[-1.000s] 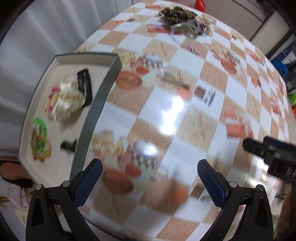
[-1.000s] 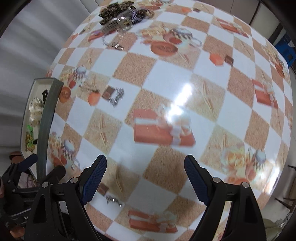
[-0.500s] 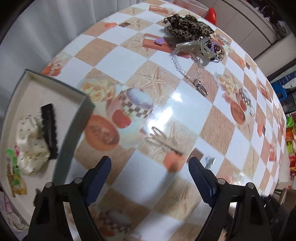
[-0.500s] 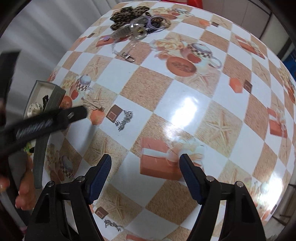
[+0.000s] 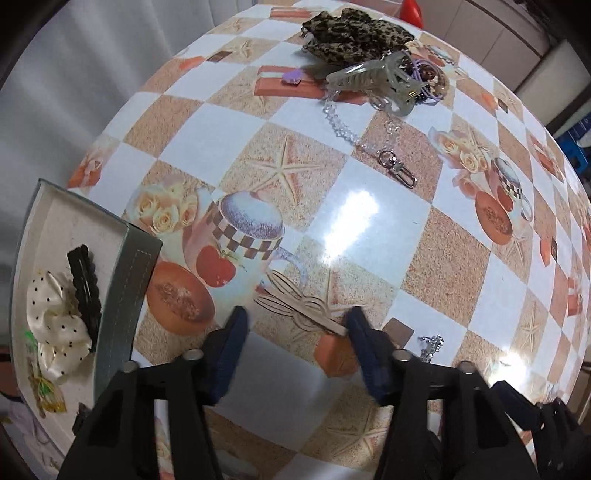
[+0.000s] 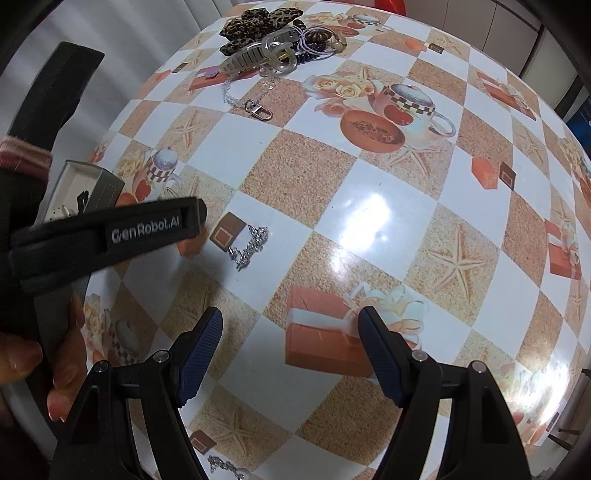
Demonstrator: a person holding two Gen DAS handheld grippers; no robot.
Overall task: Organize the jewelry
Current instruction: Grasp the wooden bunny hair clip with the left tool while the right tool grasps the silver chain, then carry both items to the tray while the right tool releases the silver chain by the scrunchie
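A beige hair clip (image 5: pixel 299 308) lies flat on the patterned tablecloth. My left gripper (image 5: pixel 295 325) is open, its blue fingers either side of the clip's near end. A grey tray (image 5: pixel 127 295) at the left holds a white dotted scrunchie (image 5: pixel 55 321) and a black clip (image 5: pixel 85 284). A small silver chain (image 6: pixel 249 245) lies right of the left gripper. My right gripper (image 6: pixel 290 332) is open and empty above the cloth. A far pile holds a leopard scrunchie (image 5: pixel 354 33), a clear claw clip (image 5: pixel 373 83) and a crystal chain (image 5: pixel 351 136).
The left gripper's body (image 6: pixel 107 232) and the hand holding it fill the left of the right wrist view. Another small chain (image 6: pixel 221 465) lies at the table's near edge. A grey curtain hangs behind the table's left side.
My left gripper moved forward and right from the tray to the beige hair clip, and its fingers narrowed around it. My right gripper shifted slightly forward.
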